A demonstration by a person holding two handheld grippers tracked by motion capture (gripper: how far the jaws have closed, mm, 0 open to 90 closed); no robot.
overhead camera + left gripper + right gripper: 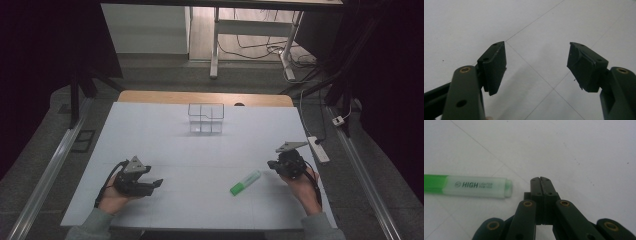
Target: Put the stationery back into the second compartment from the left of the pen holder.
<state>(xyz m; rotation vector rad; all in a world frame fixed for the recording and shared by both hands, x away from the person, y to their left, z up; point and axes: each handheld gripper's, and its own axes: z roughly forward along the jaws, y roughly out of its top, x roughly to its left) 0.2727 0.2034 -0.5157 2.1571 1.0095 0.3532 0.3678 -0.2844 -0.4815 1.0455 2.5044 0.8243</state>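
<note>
1. Reading the high view: left gripper (150,183) rests low on the white table (165,135), well apart from the green highlighter (245,182). Right gripper (270,164) sits just beside the highlighter's pale cap end. A clear divided organizer (205,118) stands far ahead of both.
2. Left gripper view: jaws spread wide, nothing between them, only table seams under the tips. Likely idle for now.
3. Right gripper view: jaws pressed together, empty. Highlighter (467,186) lies flat, cap end just left of the tips, not touching. Probable step is a pick: spread the jaws first, then straddle the barrel across its width near mid-body, not the tapered cap.
</note>
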